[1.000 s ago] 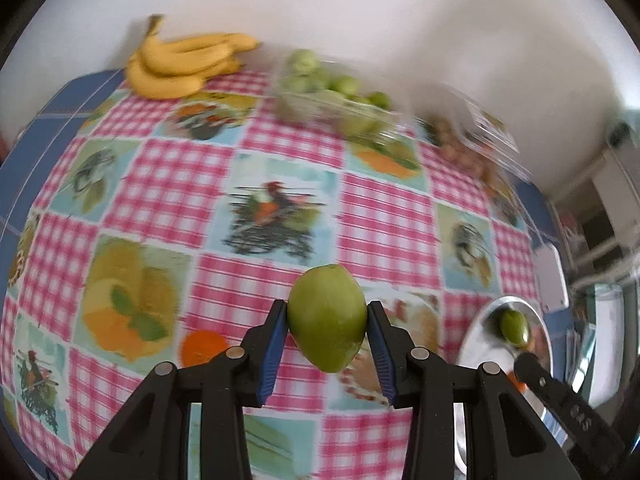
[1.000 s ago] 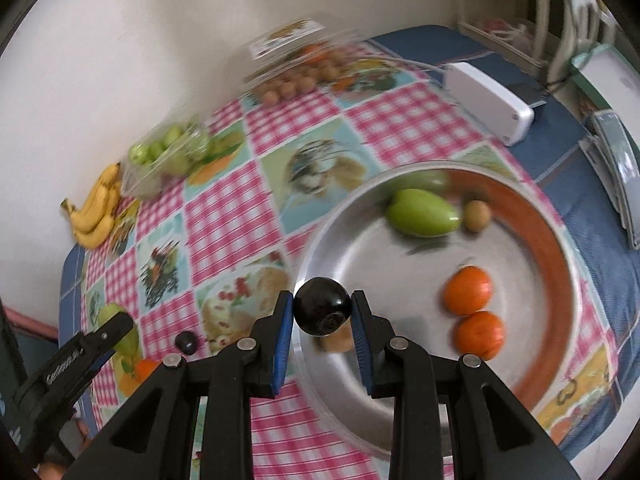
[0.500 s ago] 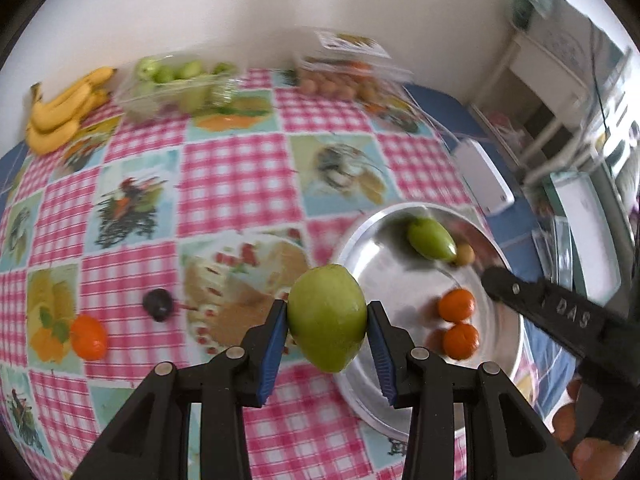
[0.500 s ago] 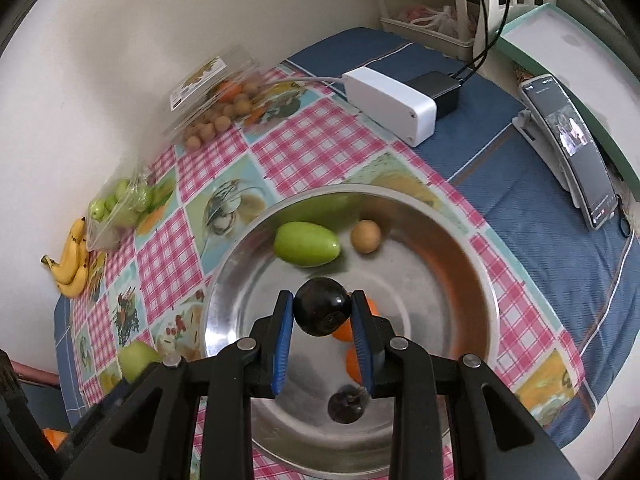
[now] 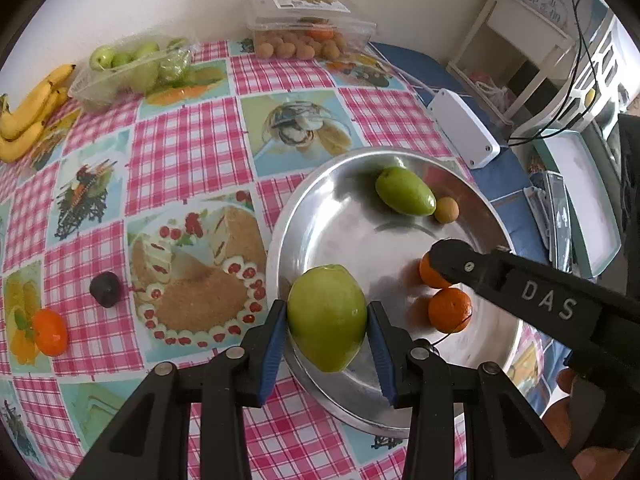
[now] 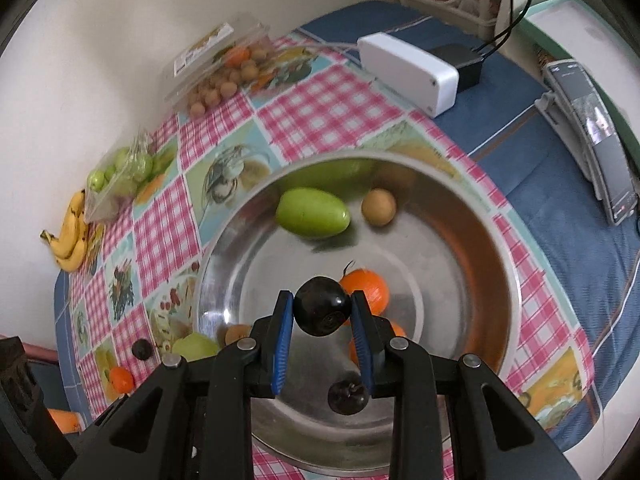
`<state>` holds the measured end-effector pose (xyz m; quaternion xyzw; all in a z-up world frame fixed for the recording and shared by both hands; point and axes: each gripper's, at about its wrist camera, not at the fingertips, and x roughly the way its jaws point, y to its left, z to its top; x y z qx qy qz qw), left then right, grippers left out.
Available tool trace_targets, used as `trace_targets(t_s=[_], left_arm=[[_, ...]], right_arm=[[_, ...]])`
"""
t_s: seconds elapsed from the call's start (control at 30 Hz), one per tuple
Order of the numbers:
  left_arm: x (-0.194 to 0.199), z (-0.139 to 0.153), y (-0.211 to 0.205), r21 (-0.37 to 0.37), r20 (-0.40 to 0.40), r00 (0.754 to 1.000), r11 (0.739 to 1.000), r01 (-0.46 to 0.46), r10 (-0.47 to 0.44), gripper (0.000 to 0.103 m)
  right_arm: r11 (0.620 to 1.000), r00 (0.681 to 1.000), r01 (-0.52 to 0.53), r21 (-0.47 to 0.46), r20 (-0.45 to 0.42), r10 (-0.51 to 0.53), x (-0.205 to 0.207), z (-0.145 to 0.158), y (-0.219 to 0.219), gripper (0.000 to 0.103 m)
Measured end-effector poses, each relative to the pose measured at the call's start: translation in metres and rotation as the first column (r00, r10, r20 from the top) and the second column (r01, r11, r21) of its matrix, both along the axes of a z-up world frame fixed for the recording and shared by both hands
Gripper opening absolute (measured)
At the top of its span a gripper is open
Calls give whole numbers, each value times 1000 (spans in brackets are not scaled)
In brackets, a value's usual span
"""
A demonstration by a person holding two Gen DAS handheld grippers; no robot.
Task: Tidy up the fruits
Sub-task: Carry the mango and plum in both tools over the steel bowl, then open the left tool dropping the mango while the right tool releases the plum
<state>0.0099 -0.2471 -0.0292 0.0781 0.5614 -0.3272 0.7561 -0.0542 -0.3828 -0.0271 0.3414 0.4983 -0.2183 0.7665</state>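
My left gripper (image 5: 327, 318) is shut on a green mango (image 5: 326, 316) and holds it over the near left rim of the round metal tray (image 5: 316, 200). My right gripper (image 6: 322, 312) is shut on a dark plum (image 6: 322, 311) above the tray (image 6: 472, 236). In the tray lie another green mango (image 6: 312, 213), a small brown fruit (image 6: 378, 207), two oranges (image 6: 366, 288) and a dark plum (image 6: 347, 395). The right gripper's arm (image 5: 536, 300) shows in the left wrist view over the tray. On the cloth lie a dark plum (image 5: 105, 289) and an orange (image 5: 50, 332).
Bananas (image 5: 28, 112), a bag of green fruit (image 5: 132, 64) and a clear box of small brown fruits (image 5: 304, 36) stand along the back wall. A white box (image 5: 466, 134) with cables and a phone (image 6: 596, 136) lie right of the tray on blue cloth.
The left gripper has moved right with the green mango to the tray's rim. The right gripper has moved with the dark plum further over the tray.
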Motion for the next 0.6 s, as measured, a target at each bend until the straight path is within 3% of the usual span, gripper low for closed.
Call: trace_targets(t_s=[0.6], left_arm=[[-1,-5,-3,7,-11,1000,1000,18,-18,42]], right_arm=[[999,999,-43,9,-21,43,9,-5,9,31]])
